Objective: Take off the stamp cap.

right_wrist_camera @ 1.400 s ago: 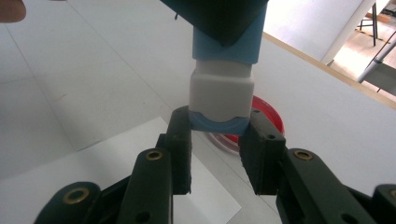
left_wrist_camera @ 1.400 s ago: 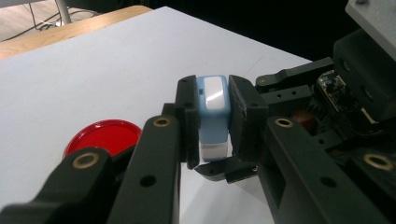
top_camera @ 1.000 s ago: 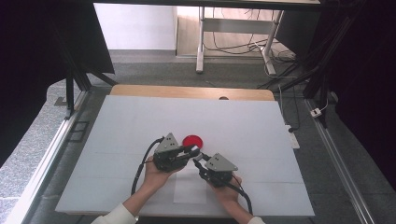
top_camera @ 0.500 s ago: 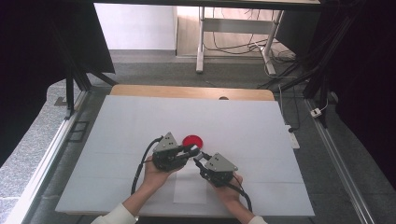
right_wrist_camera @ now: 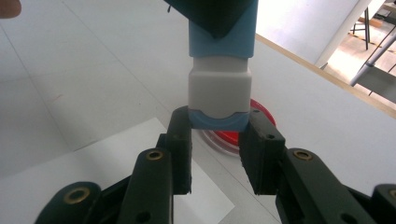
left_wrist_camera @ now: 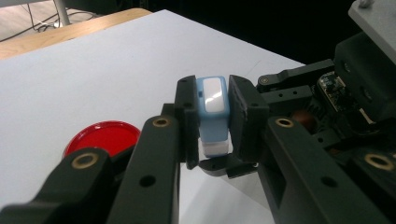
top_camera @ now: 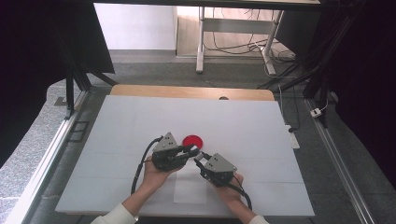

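Grippers meet just in front of the red disc (top_camera: pixel 192 141), over the white table (top_camera: pixel 116 126), and I see 1 small object held between them: a light-blue and white block (left_wrist_camera: pixel 213 107).

From the left gripper view, my left gripper (left_wrist_camera: pixel 213 123) has its 2 jaws pressed flat against the sides of the block's blue upper part, so it is clamped on the block. The disc lies on the table to the left of those jaws in that view.

From the right gripper view, my right gripper (right_wrist_camera: pixel 218 140) has its jaws closed on the blue cap at the block's lower end, below the white middle section. The disc sits directly behind the block there, partly hidden by it.

From the high view, the left gripper (top_camera: pixel 187 153) and right gripper (top_camera: pixel 200 163) point at each other, tips almost touching, nearer me than the disc. A pale paper sheet (top_camera: pixel 189 191) lies on the table further toward me from the disc.
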`<action>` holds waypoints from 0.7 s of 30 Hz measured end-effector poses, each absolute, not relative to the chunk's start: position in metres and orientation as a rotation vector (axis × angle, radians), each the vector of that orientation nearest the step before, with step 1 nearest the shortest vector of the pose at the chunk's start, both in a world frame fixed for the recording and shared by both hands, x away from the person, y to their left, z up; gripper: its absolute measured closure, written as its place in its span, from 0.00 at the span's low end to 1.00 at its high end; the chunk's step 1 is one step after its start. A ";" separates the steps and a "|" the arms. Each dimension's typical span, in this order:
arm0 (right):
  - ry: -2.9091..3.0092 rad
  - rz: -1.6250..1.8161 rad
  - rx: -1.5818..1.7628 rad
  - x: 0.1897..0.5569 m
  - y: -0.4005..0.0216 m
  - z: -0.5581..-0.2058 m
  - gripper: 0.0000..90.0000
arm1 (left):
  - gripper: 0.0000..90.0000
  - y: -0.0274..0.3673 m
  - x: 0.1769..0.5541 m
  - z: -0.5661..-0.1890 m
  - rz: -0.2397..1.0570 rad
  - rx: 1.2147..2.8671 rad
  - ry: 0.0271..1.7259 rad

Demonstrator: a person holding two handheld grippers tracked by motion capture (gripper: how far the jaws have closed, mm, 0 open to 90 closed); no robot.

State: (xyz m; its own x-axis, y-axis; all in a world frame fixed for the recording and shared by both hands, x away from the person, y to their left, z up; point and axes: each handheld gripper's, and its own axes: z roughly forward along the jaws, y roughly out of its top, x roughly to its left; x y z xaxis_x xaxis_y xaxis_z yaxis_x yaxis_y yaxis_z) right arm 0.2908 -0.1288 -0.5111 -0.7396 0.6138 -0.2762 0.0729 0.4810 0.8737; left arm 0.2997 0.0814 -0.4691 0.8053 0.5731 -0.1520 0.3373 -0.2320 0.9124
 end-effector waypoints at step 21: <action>2.172 1.207 0.530 0.291 -0.131 -0.509 0.73 | 0.82 0.082 0.300 -0.469 0.235 1.841 0.699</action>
